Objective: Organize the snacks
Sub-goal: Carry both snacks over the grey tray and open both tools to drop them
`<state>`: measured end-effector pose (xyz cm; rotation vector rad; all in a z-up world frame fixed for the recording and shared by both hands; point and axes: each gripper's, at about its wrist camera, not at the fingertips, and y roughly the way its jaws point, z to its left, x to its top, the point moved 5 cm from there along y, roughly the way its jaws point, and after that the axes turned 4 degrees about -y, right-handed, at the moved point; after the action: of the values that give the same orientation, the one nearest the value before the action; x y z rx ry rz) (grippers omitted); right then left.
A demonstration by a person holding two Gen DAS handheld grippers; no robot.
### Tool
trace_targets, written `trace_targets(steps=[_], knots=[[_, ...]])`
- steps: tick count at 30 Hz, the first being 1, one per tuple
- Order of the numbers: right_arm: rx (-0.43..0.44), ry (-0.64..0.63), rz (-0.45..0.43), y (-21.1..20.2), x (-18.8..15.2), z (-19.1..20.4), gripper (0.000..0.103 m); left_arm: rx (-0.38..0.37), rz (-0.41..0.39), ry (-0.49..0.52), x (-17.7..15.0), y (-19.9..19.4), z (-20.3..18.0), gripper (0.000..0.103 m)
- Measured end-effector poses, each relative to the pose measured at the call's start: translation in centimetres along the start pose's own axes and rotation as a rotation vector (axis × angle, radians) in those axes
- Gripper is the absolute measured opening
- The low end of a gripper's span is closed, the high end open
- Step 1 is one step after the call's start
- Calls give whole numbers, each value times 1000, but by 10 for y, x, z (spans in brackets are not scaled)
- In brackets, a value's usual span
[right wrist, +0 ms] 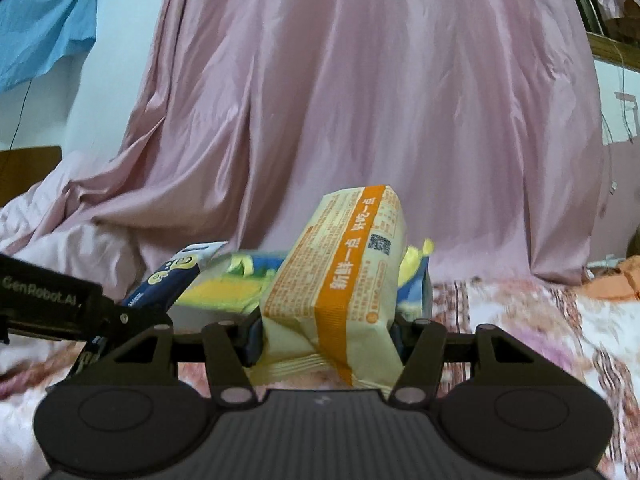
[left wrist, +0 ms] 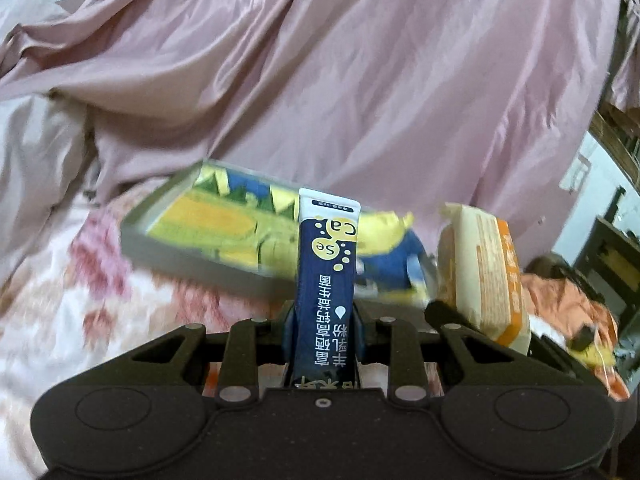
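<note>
My left gripper (left wrist: 324, 328) is shut on a navy stick sachet (left wrist: 326, 276) with a white top, held upright. My right gripper (right wrist: 326, 332) is shut on a cream and orange snack pack (right wrist: 340, 280), also upright. That pack shows at the right of the left wrist view (left wrist: 480, 272). The sachet and the left gripper show at the left of the right wrist view (right wrist: 168, 284). Just beyond both lies a grey tray (left wrist: 192, 260) holding yellow, green and blue snack packets (left wrist: 240, 224); it also shows in the right wrist view (right wrist: 208, 312).
The tray rests on a floral pink and white bedsheet (left wrist: 80, 312). A large pink satin cloth (left wrist: 360, 80) hangs behind it. An orange garment (left wrist: 568, 300) lies at the right. A blue cloth (right wrist: 44, 28) hangs on the wall at the upper left.
</note>
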<state>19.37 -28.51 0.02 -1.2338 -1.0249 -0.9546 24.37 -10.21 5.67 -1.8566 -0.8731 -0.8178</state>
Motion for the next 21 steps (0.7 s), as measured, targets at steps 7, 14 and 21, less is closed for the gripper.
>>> trace_targets(steps=[7, 14, 21], knots=[[31, 39, 14, 52, 12, -19, 61, 15, -16, -54, 46, 64, -8, 30], [46, 82, 34, 88, 5, -35, 62, 58, 37, -95, 59, 128, -9, 30], [54, 120, 80, 109, -6, -41, 62, 87, 109, -89, 47, 160, -3, 30]])
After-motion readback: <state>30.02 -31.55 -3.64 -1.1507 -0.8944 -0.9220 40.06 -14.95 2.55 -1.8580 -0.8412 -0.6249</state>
